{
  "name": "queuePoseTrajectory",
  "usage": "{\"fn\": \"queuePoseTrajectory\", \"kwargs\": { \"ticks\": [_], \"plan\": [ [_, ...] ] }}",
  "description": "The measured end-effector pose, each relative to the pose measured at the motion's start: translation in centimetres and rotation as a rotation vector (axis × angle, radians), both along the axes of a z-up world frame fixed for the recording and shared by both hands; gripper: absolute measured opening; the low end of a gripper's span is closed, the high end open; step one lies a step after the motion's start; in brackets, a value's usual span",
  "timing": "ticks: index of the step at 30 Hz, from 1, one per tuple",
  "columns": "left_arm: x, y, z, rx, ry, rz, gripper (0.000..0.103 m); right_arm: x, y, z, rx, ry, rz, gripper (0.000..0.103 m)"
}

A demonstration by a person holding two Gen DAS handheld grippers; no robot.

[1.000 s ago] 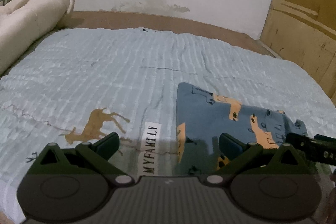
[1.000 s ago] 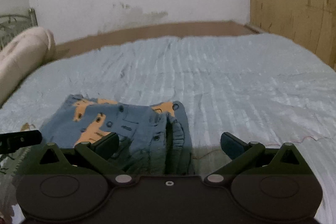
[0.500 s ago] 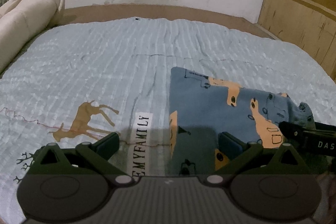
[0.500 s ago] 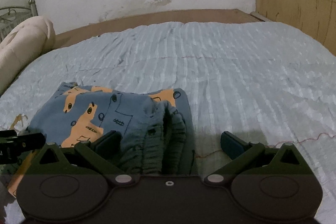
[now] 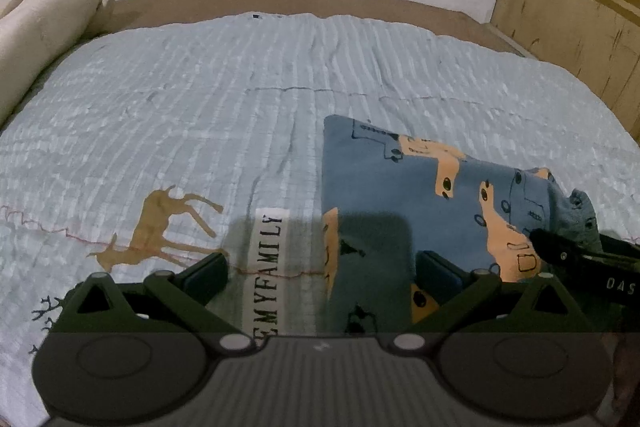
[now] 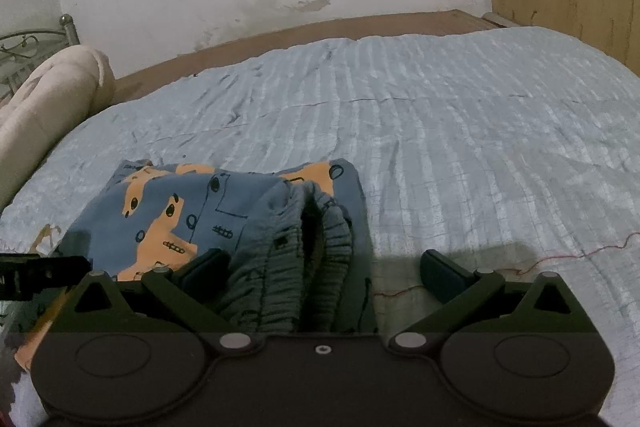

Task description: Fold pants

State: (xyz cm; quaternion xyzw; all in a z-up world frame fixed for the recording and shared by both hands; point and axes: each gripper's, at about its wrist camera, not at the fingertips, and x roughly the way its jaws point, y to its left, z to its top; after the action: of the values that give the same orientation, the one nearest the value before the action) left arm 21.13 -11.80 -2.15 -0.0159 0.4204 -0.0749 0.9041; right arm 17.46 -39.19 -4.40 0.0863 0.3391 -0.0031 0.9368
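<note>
Both grippers gape wide, holding nothing: folded blue pants [image 5: 404, 195] lie lower right before the left gripper [image 5: 320, 273], lower left before the right gripper [image 6: 324, 269].

One pair of blue pants [image 5: 404, 187] with orange print lies folded on one bed [image 5: 200, 131], which has one pale blue quilt. Two grippers are in view: the left gripper [image 5: 320, 277] and the right gripper [image 6: 324, 273], each with two fingers spread apart. The quilt carries one brown deer figure [image 5: 160, 227] and one white label with lettering [image 5: 272, 267]. One rolled cream blanket [image 5: 48, 19] sits at the bed's left edge. One metal headboard [image 6: 24, 51] stands behind it
</note>
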Motion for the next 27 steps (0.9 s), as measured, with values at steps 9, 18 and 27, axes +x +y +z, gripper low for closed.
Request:
{"fn": "queuePoseTrajectory", "kwargs": {
  "ticks": [9,18,27],
  "plan": [
    [0.0,0.2,0.8,-0.021,0.017,-0.024,0.102,0.0,0.2,0.3,-0.006,0.018,0.006,0.102],
    [-0.1,0.9,1.4,-0.059,0.016,-0.04,0.087,-0.3,0.6,0.9,-0.013,0.024,0.011,0.087],
    [-0.3,0.6,1.3,-0.123,0.029,-0.068,0.04,-1.2,1.7,1.5,-0.015,0.002,0.008,0.057]
  ]
}}
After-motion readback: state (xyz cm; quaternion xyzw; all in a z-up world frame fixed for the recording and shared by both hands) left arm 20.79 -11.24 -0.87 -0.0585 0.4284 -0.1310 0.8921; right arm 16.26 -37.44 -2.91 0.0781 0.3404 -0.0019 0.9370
